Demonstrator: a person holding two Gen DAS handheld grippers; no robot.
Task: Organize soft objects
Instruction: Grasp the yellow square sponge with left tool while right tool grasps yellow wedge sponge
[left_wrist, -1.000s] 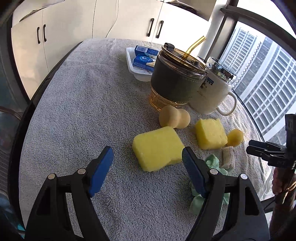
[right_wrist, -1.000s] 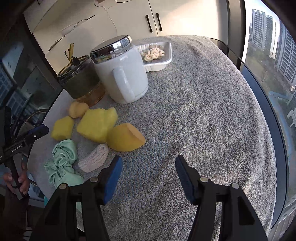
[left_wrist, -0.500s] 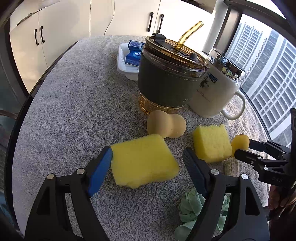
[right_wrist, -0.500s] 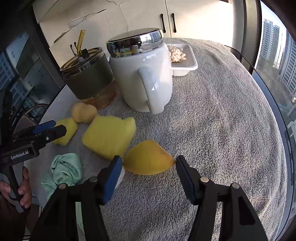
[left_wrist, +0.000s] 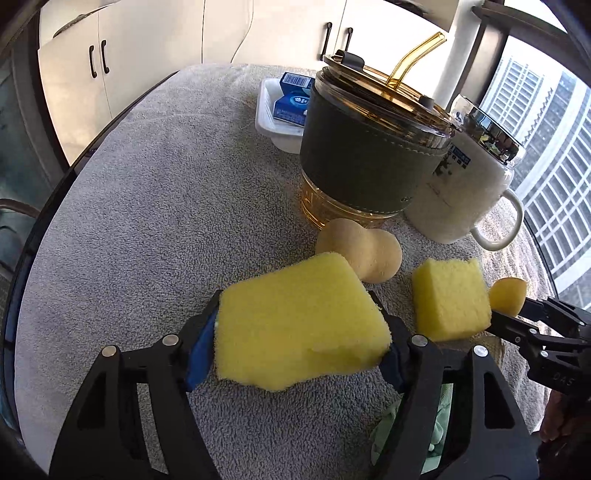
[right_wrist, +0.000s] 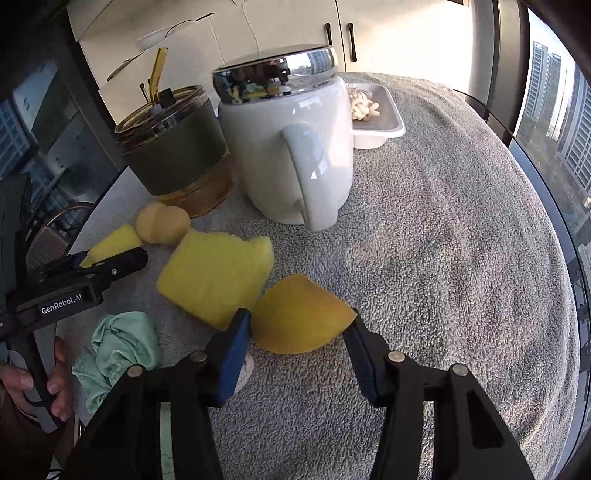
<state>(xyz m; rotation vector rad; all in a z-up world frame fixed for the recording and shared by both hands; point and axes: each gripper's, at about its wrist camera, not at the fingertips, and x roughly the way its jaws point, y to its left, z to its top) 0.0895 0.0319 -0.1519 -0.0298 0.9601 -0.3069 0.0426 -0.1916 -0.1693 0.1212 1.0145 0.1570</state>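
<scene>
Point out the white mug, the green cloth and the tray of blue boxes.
white mug (right_wrist: 295, 155): right wrist view, handle.
green cloth (right_wrist: 122, 347): right wrist view, bunched middle.
tray of blue boxes (left_wrist: 273, 131): left wrist view, near rim.

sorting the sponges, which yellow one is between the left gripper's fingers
The big rectangular sponge, sitting between the left gripper pads. The smaller notched block lies free to its right.

We are seeing bright daylight pouring in from the tall windows (left_wrist: 554, 147), blowing out the white cabinet doors (right_wrist: 406, 40). Glare is glinting off the chrome mug lid (right_wrist: 275, 75). Fisheye distortion is curving both views' edges into dark vignettes.
</scene>
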